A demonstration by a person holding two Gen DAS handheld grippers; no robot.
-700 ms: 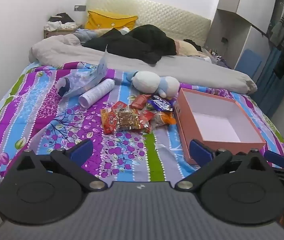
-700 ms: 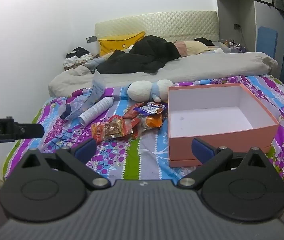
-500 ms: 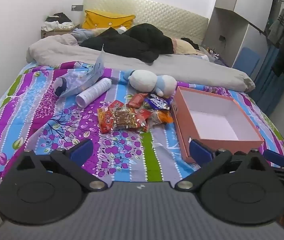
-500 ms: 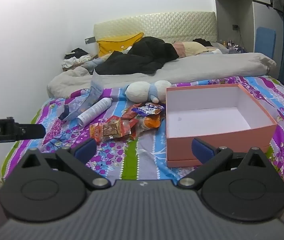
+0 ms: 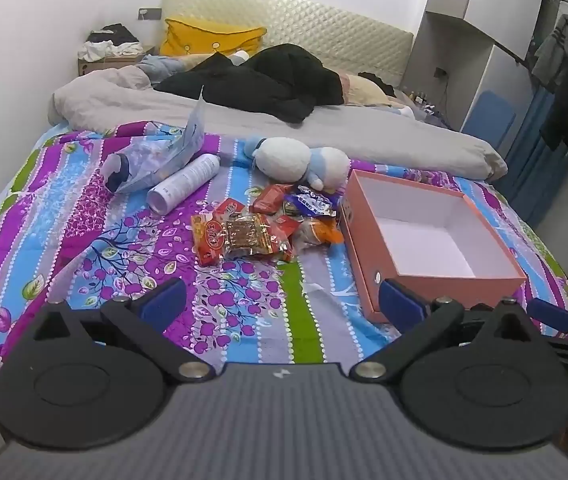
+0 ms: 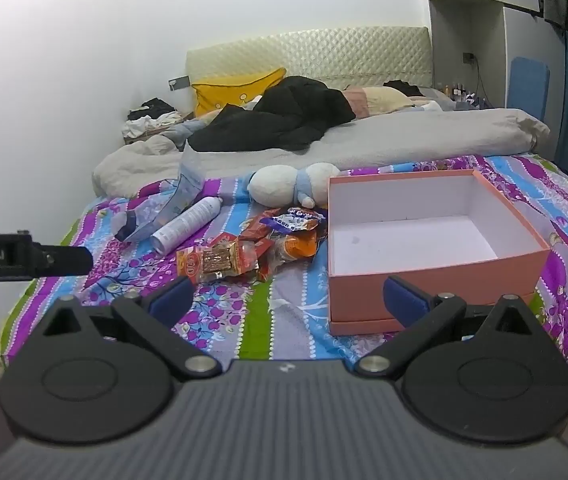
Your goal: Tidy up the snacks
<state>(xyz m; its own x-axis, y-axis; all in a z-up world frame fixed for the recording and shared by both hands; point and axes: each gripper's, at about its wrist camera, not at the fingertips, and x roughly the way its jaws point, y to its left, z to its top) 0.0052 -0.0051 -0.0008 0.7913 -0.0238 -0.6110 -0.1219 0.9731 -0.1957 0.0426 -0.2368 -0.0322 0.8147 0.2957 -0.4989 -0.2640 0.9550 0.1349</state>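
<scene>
Salmon-pink cardboard box (image 5: pixel 435 276), white inside and empty, sits open-topped on the striped purple bedspread (image 5: pixel 84 248), just beside a heap of foil snack packets (image 5: pixel 268 228), presumably so each packet travels only a short way. The left claw (image 5: pixel 280 300) and right claw (image 6: pixel 287 294) both stand wide apart, holding nothing, short of the heap, likely poised for a first pick.

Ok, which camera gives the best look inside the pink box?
The right wrist view. There the pink box faces the camera broadside, so its whole white floor shows, with nothing in it. In the left wrist view the pink box sits off to the right at an angle, and its near wall hides part of the floor.
</scene>
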